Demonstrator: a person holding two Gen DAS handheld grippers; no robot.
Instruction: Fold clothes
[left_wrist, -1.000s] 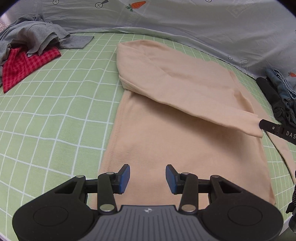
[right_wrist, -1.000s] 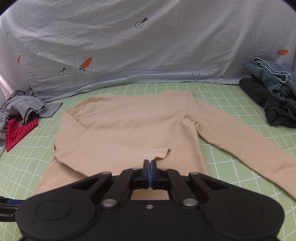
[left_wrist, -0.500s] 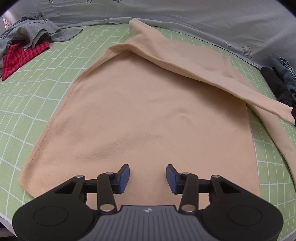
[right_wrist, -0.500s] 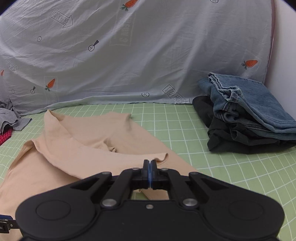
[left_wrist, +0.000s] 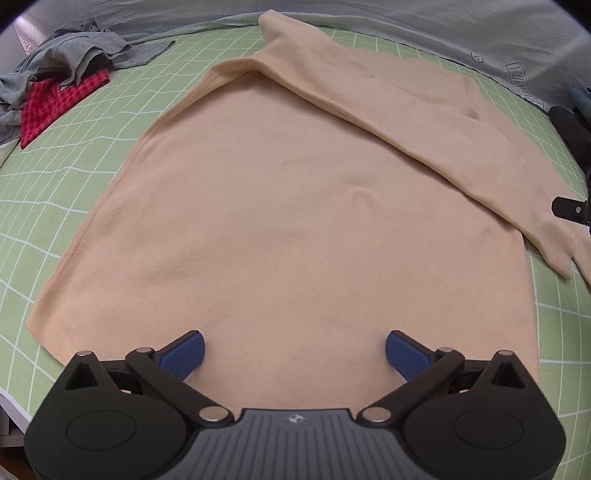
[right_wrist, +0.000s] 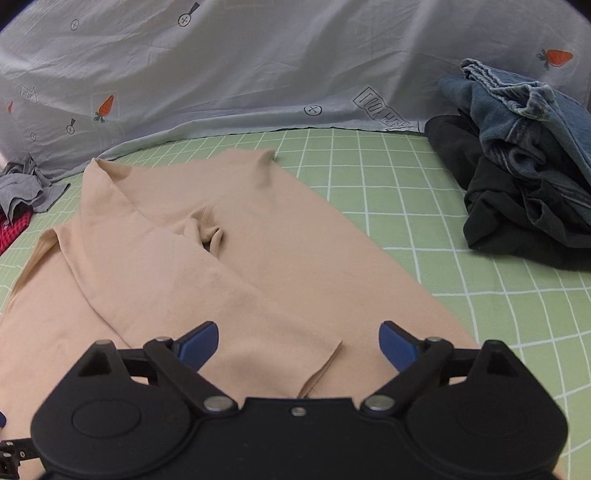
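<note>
- Beige top (left_wrist: 295, 221): flat on green checked sheet (left_wrist: 74, 177), one sleeve (right_wrist: 207, 295) folded across.
- Left gripper (left_wrist: 294, 354): jaws opening wide, nothing held.
- Right gripper (right_wrist: 298, 345): jaws opening; cuff lies between, seemingly unpinched.
- Jeans pile (right_wrist: 517, 155): beside.

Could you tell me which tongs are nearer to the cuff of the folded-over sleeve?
Right. The right tongs, opening, straddle the sleeve cuff; the left tongs, also opening, sit over the sweater's hem, well aside.

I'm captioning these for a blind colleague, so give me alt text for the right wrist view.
A beige top lies on a green grid mat, one sleeve folded across it, its cuff between the opening jaws of the right tool, which grip nothing. Folded jeans on dark clothes sit right; a grey sheet hangs behind.
</note>
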